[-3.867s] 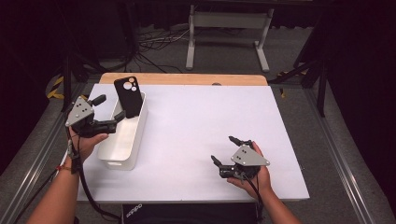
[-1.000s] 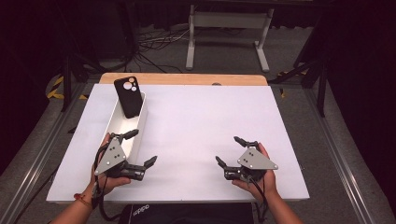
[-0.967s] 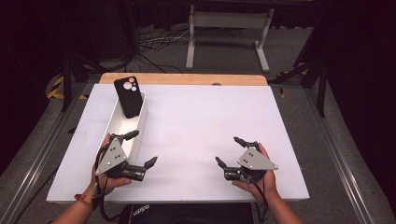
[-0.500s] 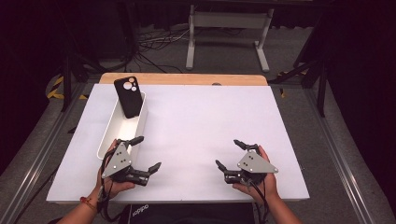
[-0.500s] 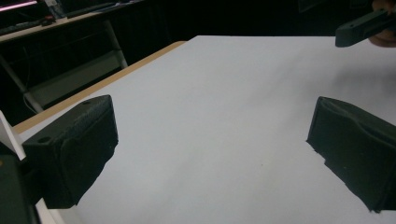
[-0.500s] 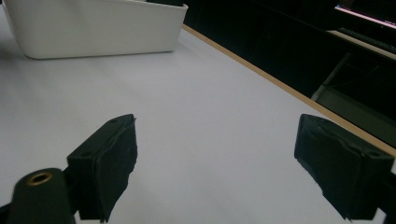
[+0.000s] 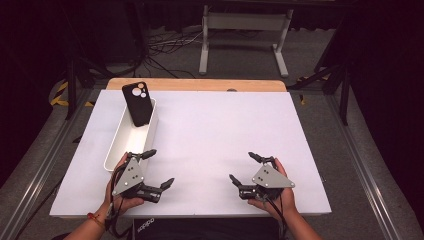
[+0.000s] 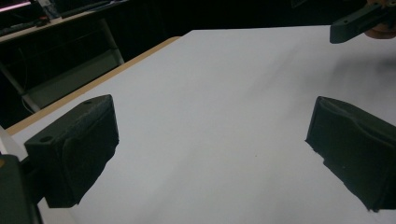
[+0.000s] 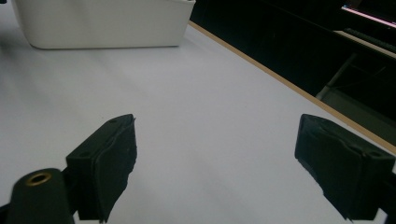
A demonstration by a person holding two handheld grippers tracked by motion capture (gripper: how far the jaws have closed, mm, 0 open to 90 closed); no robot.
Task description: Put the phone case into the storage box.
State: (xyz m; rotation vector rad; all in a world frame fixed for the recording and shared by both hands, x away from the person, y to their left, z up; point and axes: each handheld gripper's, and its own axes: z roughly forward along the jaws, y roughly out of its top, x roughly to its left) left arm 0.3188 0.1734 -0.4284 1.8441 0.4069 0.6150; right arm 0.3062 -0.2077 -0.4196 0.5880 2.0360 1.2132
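A: From the high view, where do things stand?

B: The black phone (image 7: 137, 103) leans upright at the far end of the white bin (image 7: 120, 145), its camera side facing us and its top poking above the rim. The bin sits along the left side of the white table (image 7: 210, 125). The left gripper (image 7: 159, 169) rests near the table's front edge, just beside the bin's near end, jaws spread wide and holding nothing. The right gripper (image 7: 243, 167) sits well apart on the right, jaws also wide and empty.

A: Why park both so low and near the person?

B: My guess is a rest pose: the phone is in the bin, so nothing needs holding.

A: And the left gripper view?

B: Its two black jaws stand far apart over bare table (image 8: 219, 116). A jaw tip of the other gripper (image 8: 357, 21) peeks in at the top right, so the two point toward each other.

A: The right gripper view?

B: Wide jaws again, nothing between them, with the bin's (image 9: 102, 23) white wall across the table at top left.
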